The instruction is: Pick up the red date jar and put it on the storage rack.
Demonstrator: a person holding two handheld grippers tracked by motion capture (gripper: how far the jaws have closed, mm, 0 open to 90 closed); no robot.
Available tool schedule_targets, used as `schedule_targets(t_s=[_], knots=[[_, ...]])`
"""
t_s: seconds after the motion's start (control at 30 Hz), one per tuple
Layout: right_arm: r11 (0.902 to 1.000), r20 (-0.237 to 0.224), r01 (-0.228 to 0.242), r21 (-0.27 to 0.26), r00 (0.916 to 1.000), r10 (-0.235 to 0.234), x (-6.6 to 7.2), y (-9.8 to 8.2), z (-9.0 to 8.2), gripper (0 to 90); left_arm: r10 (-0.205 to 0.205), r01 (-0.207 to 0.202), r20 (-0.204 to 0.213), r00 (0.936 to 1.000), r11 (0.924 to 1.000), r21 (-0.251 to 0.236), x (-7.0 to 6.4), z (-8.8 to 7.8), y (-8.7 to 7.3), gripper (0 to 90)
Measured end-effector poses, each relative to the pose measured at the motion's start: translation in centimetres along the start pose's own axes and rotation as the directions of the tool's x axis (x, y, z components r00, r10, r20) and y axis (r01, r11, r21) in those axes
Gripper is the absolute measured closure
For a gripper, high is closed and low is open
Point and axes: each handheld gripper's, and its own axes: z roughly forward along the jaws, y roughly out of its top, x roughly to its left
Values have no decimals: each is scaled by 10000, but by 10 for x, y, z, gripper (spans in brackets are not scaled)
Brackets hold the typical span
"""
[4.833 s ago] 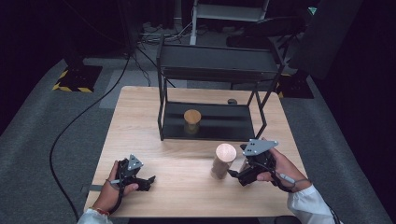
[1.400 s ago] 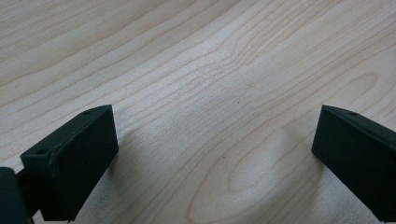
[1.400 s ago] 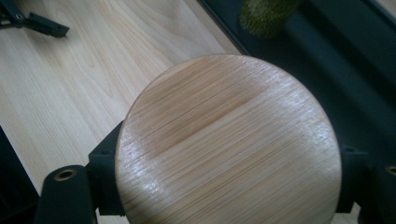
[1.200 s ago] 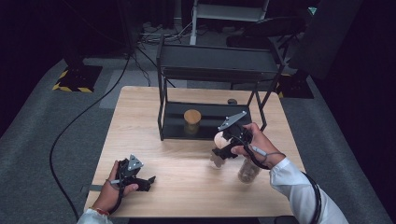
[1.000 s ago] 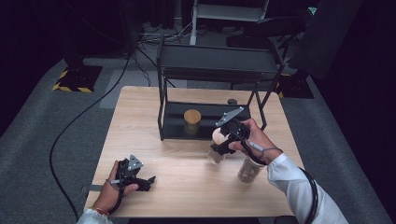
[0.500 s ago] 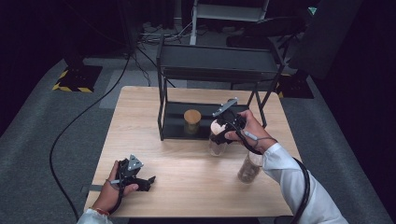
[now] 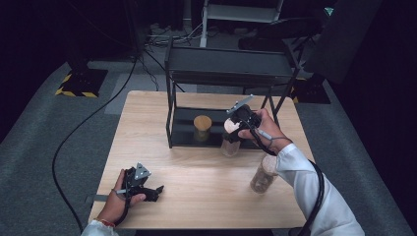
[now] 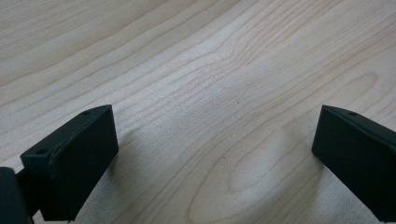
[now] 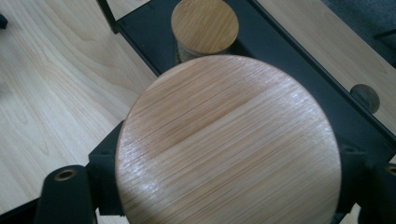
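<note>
Carried jar [image 7: 230, 140] nearer shelf; three jars.

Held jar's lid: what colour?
Light wood with straight grain, lid best in the right gripper view.

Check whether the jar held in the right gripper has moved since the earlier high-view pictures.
Yes. The held jar has gone from the table's front area up the picture to the black rack, near the jar on its shelf.
</note>
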Motion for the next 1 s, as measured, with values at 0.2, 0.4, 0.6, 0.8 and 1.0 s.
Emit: schedule_targets(t_s=[0.2,0.4,0.6,0.8,1.0], knots=[[10000,161,-96,11,9998,96,-6,5,4,230,6,-6,1,10000,10000,-1,0,0,0,0],[9999,211,-99,24,9997,99,-11,10,14,230,6,-6,2,10000,10000,-3,0,0,0,0],[9998,300,-177,15,9994,177,-16,16,20,230,8,-8,3,10000,10000,-2,0,0,0,0],[9997,429,-231,49,9988,228,-19,23,25,230,8,-8,4,10000,10000,-3,0,0,0,0],[9991,426,-414,117,9983,409,-23,27,32,230,9,-9,3,10000,10000,-3,0,0,0,0]])
